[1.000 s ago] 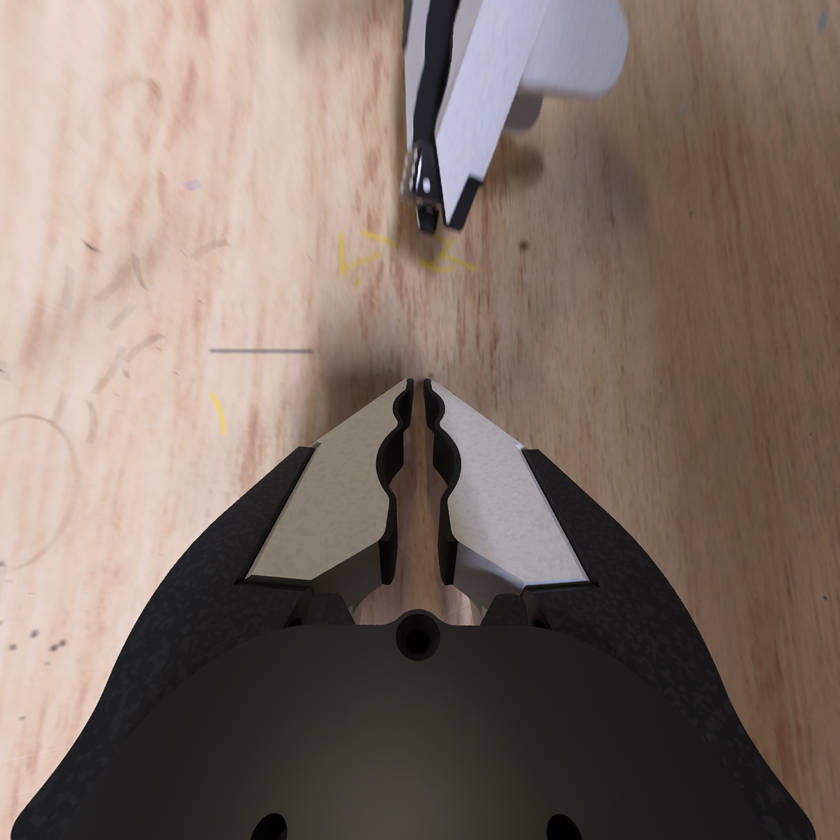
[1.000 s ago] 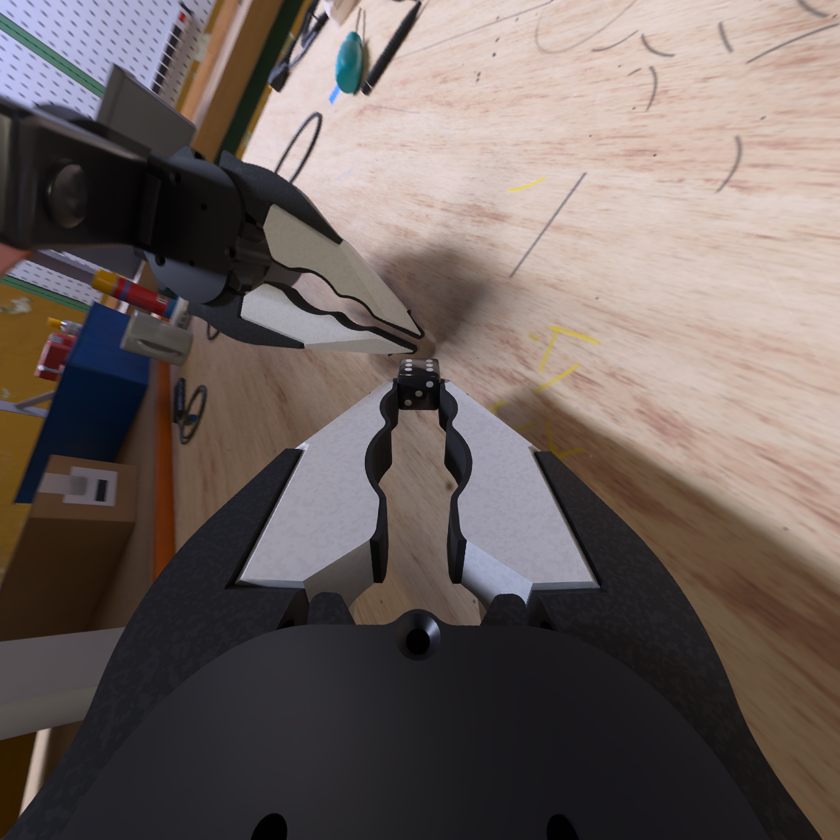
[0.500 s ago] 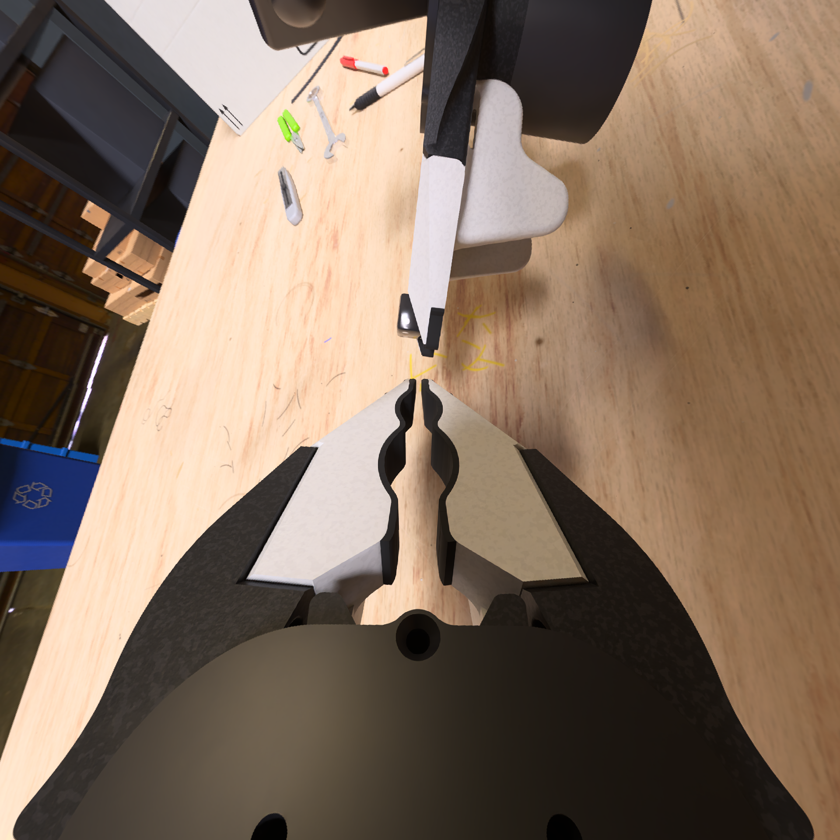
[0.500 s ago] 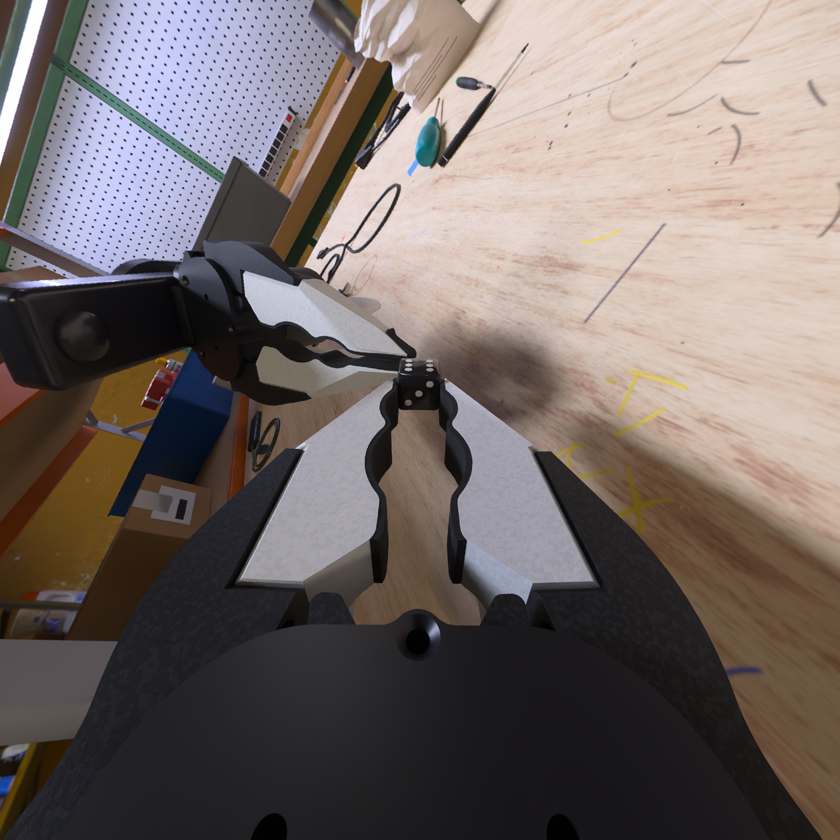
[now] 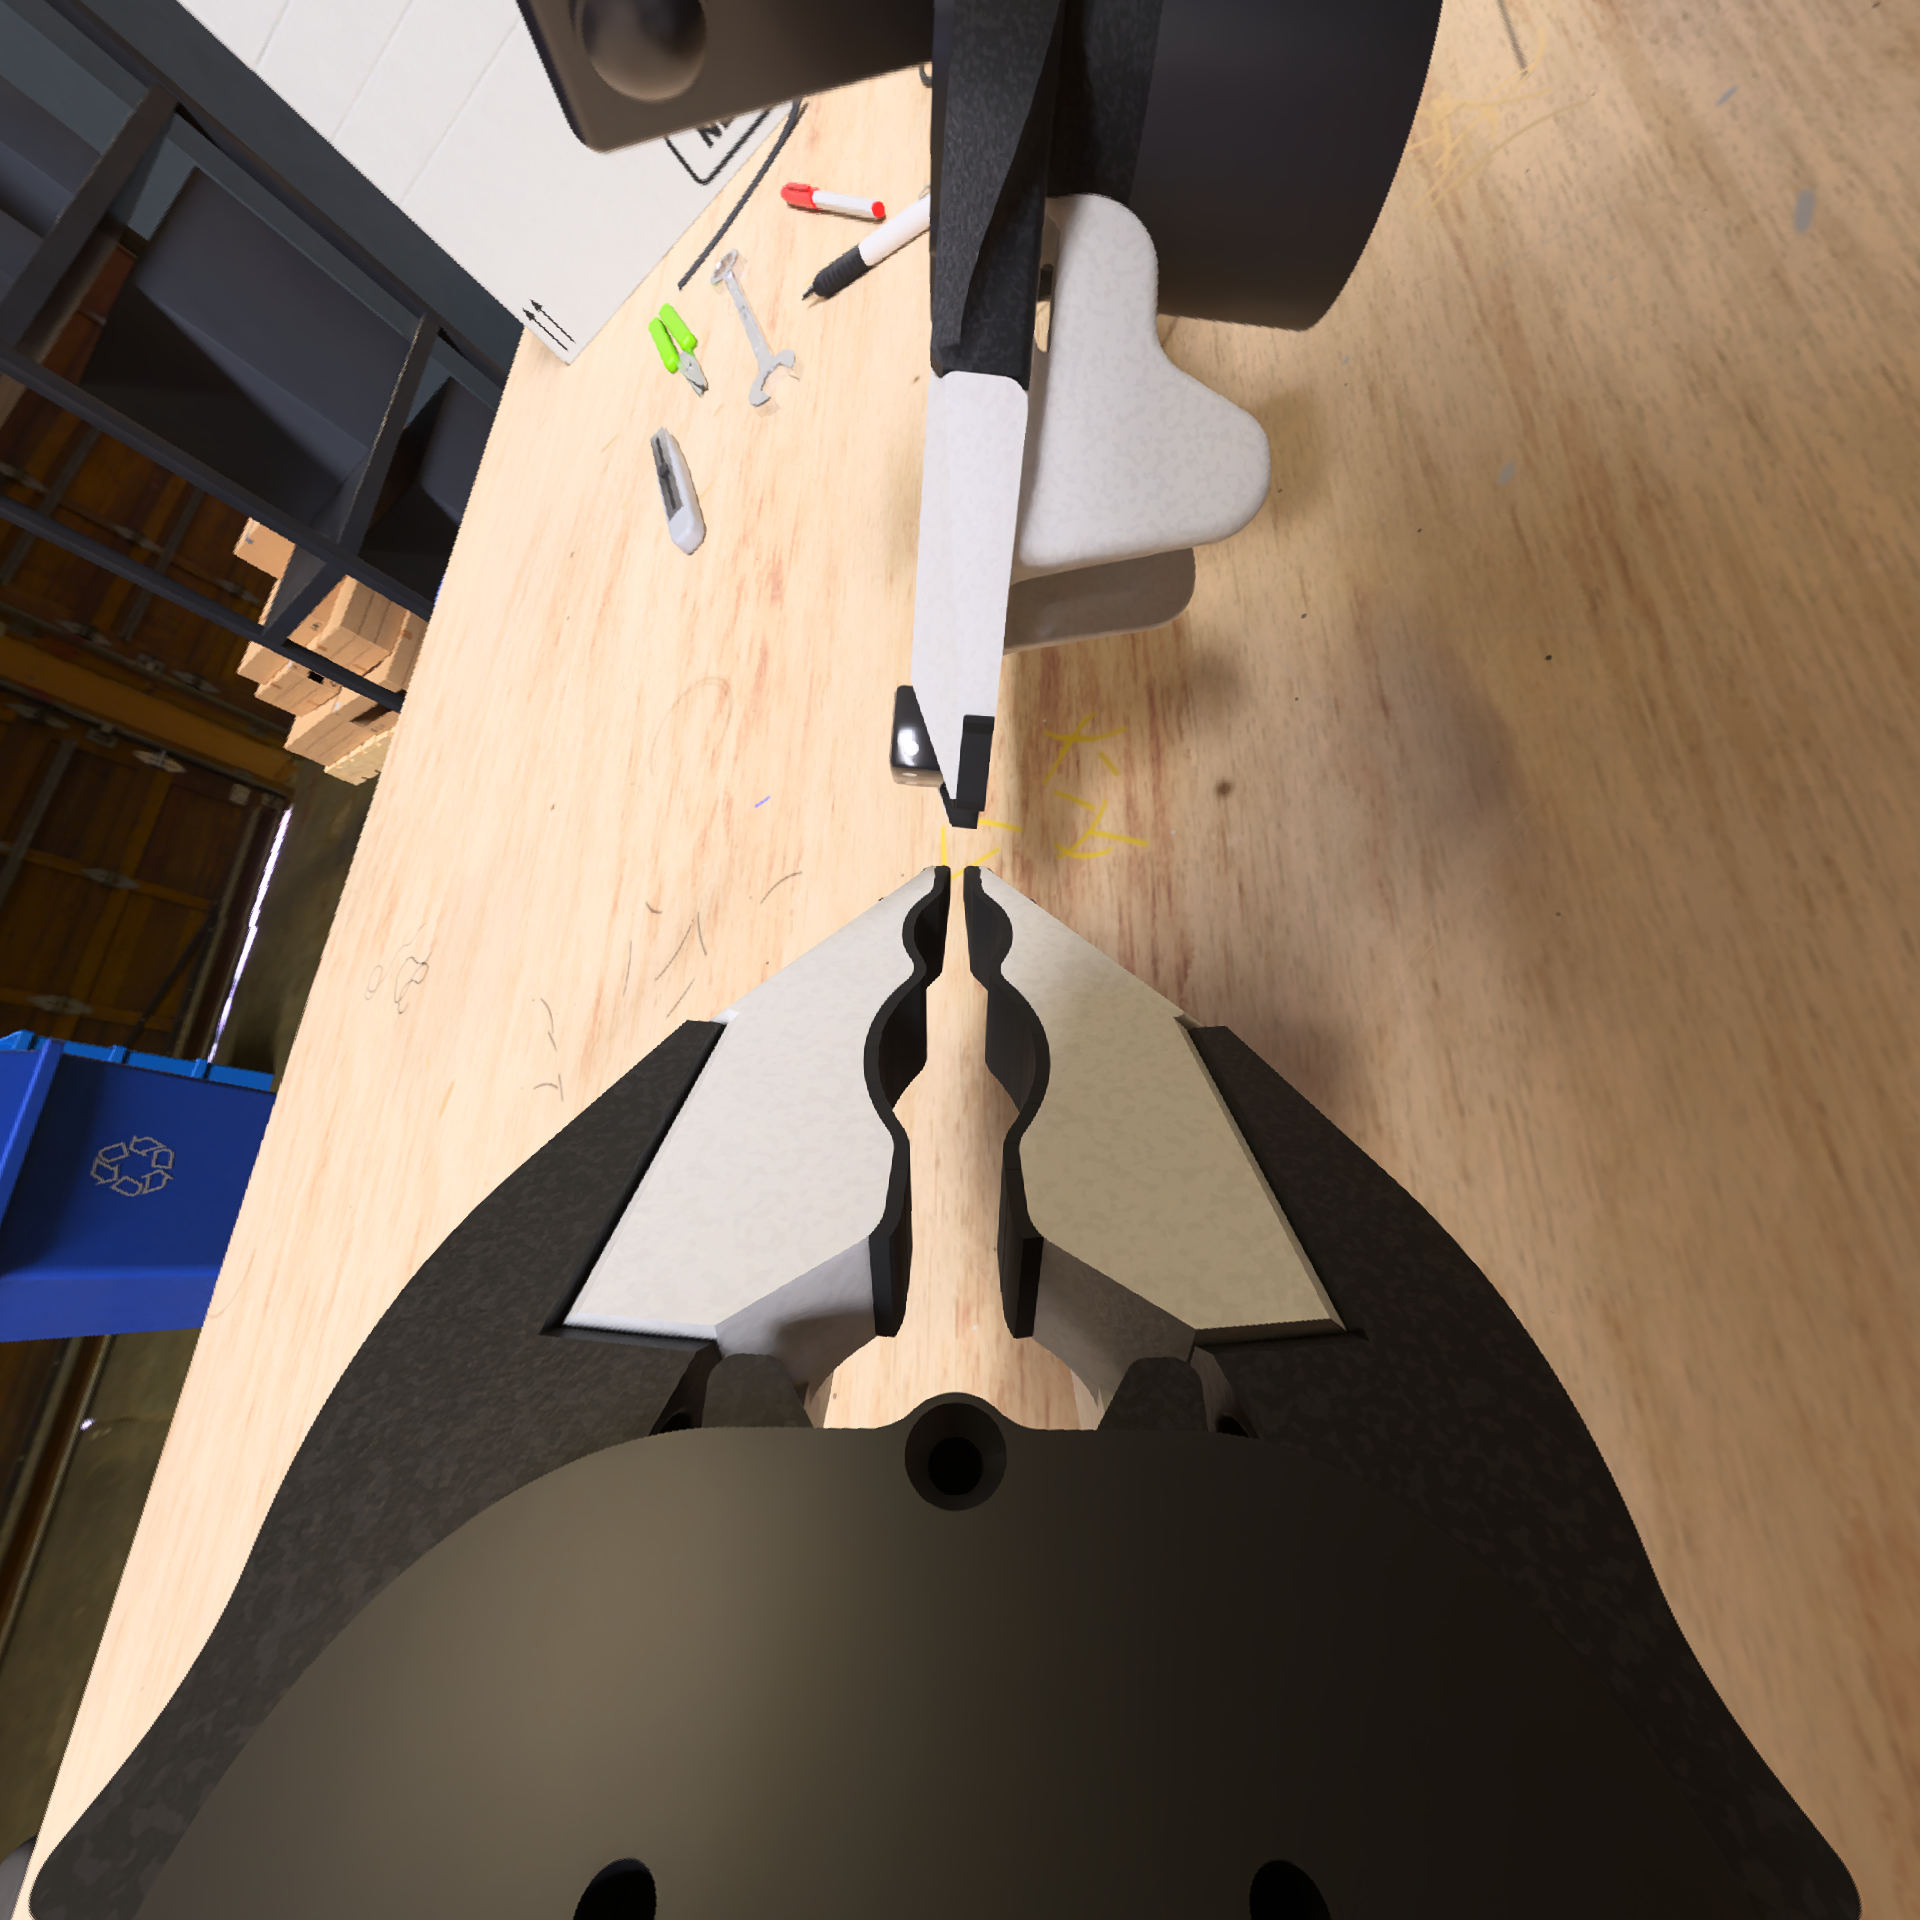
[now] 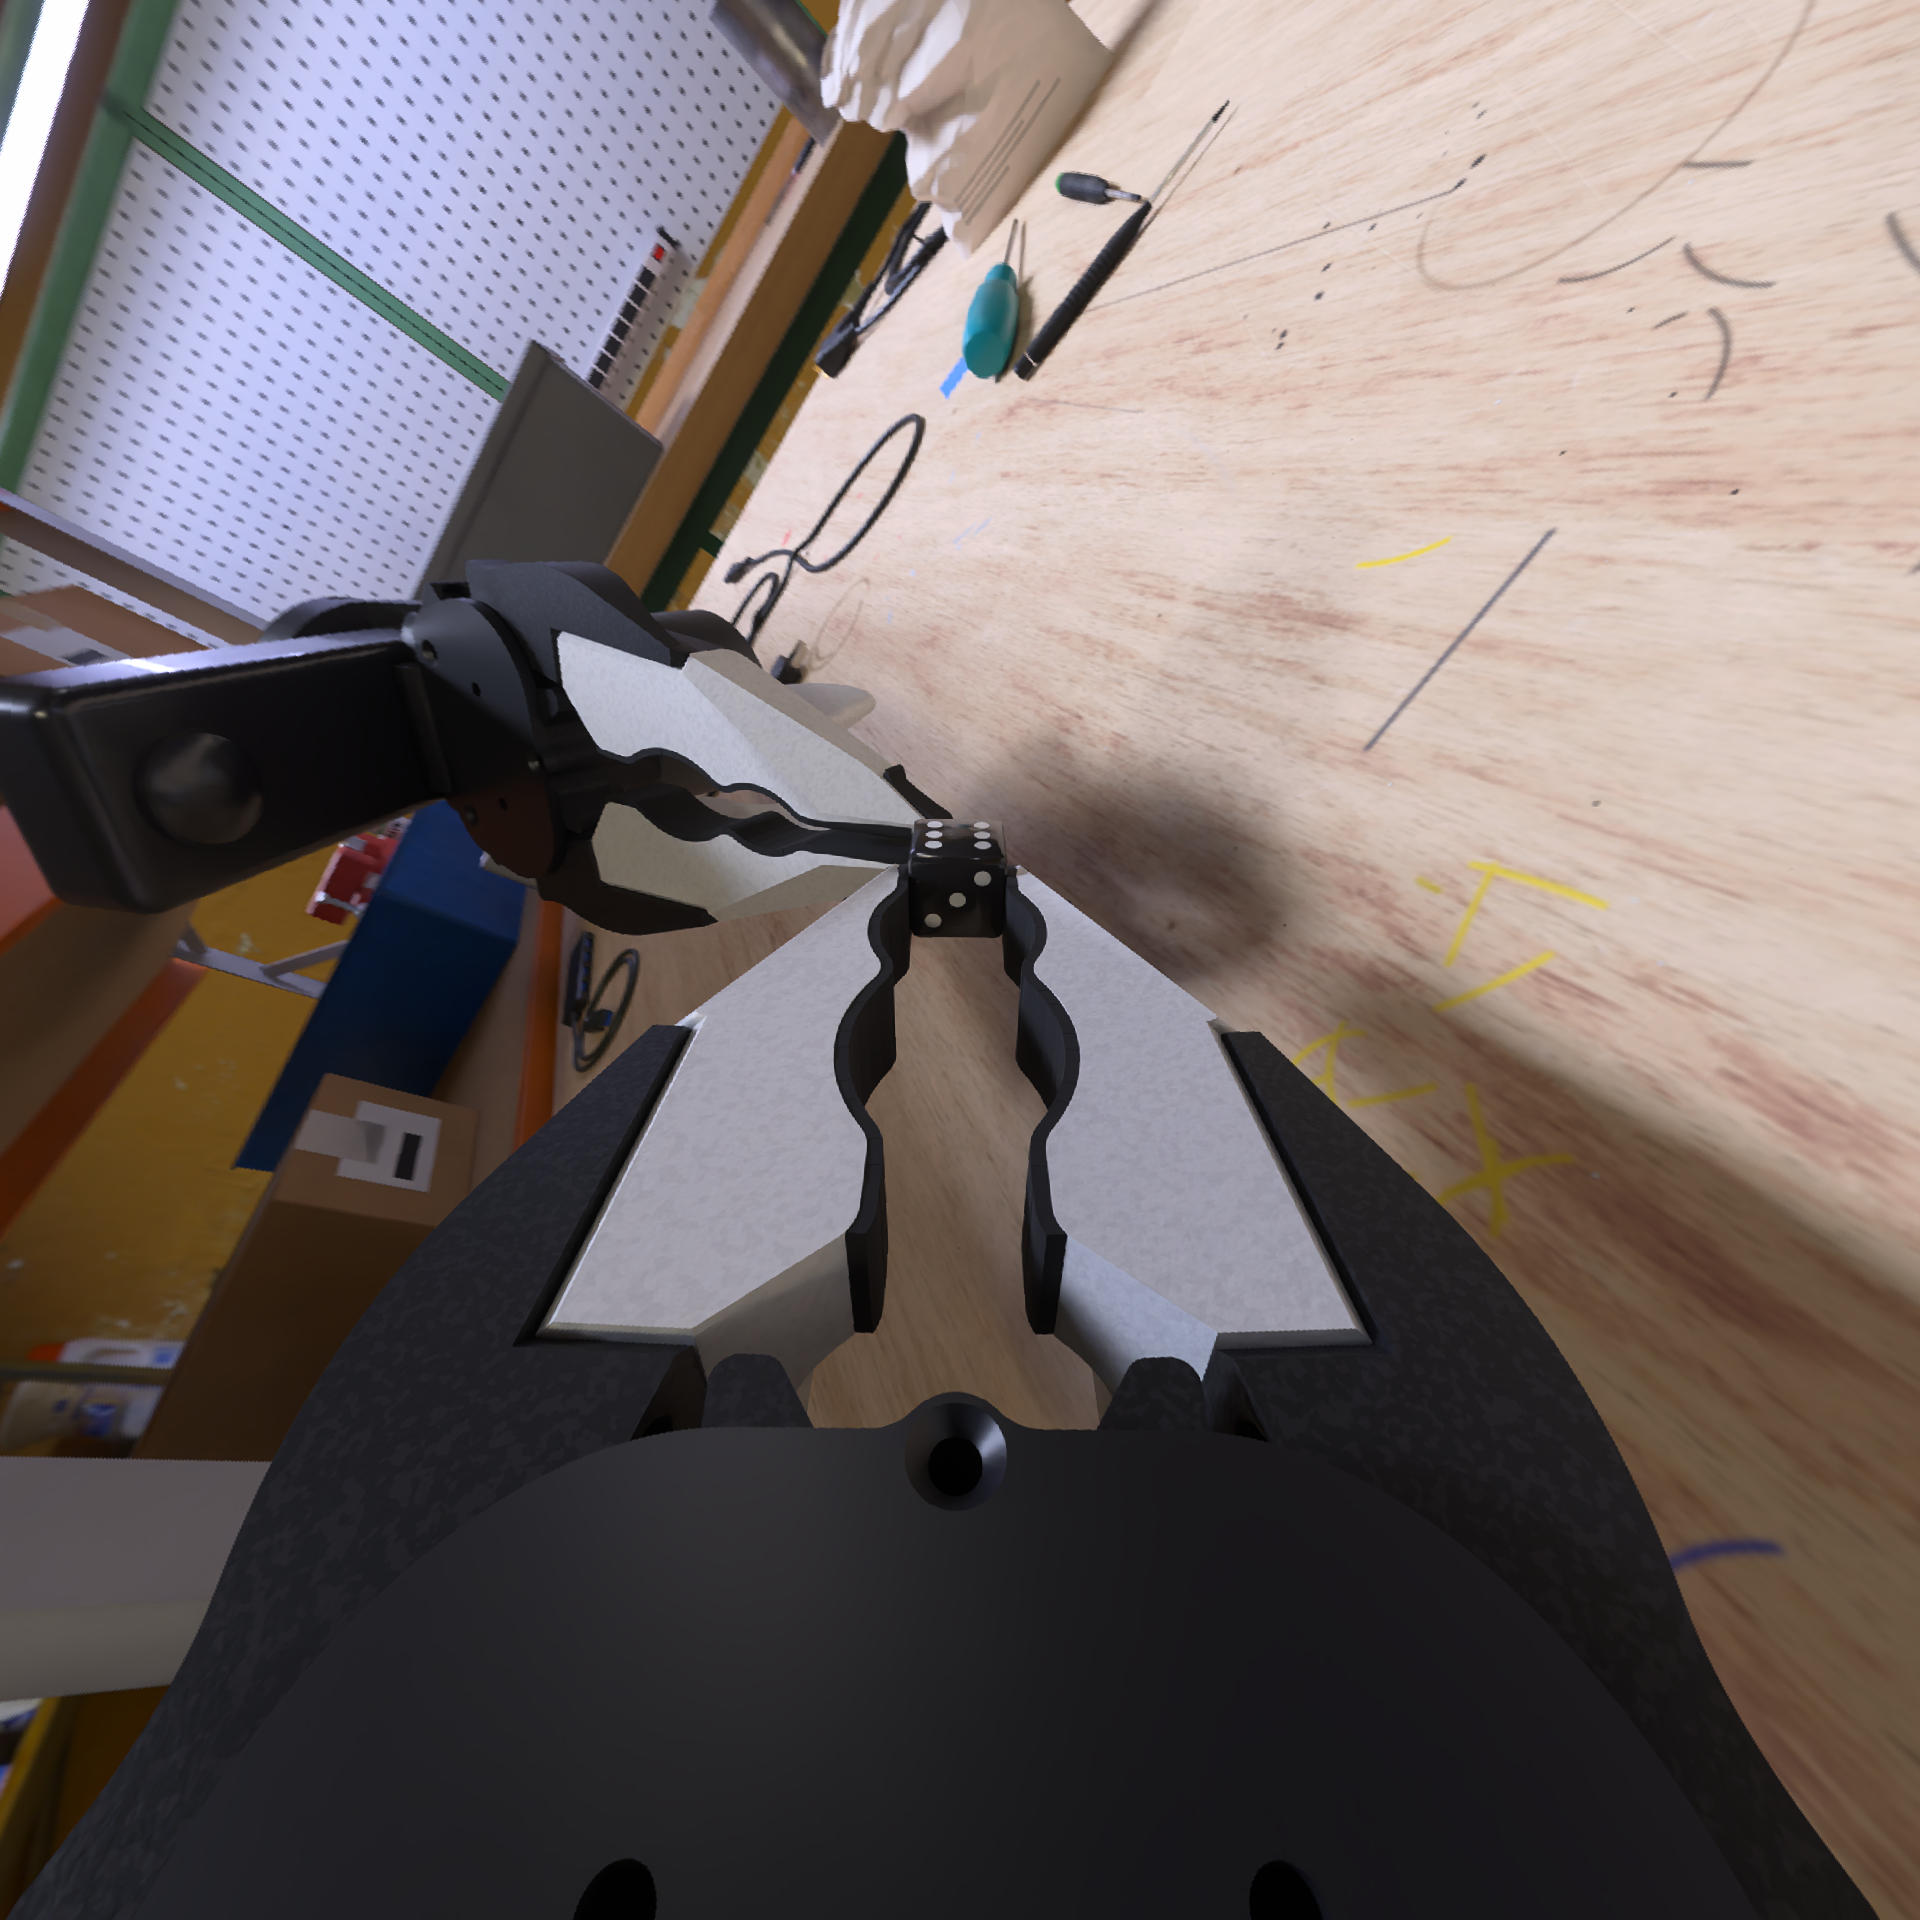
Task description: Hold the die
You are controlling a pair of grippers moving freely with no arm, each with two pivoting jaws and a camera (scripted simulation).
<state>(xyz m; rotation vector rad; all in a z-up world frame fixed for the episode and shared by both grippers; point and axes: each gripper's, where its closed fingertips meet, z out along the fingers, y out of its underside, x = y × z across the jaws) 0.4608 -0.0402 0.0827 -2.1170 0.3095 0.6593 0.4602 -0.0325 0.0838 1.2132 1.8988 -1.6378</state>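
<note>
Since a second ago both tongs rose off the desk (image 6: pixel 1455 727); we see right tongs (image 6: pixel 957 902) clamped on the black die (image 6: pixel 957 878) aloft, left tongs (image 5: pixel 956 878) together, empty; die rigid, light, glossy, best pinched across opposite flat faces.

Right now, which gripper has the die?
The right gripper: the black die sits pinched between its fingertips. The left gripper is shut on nothing.

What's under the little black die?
Under the die, held in the right claw, lies only the wooden table and a dark shadow. It hangs above the wood. The spot straight beneath it is hidden by the die itself.
</note>
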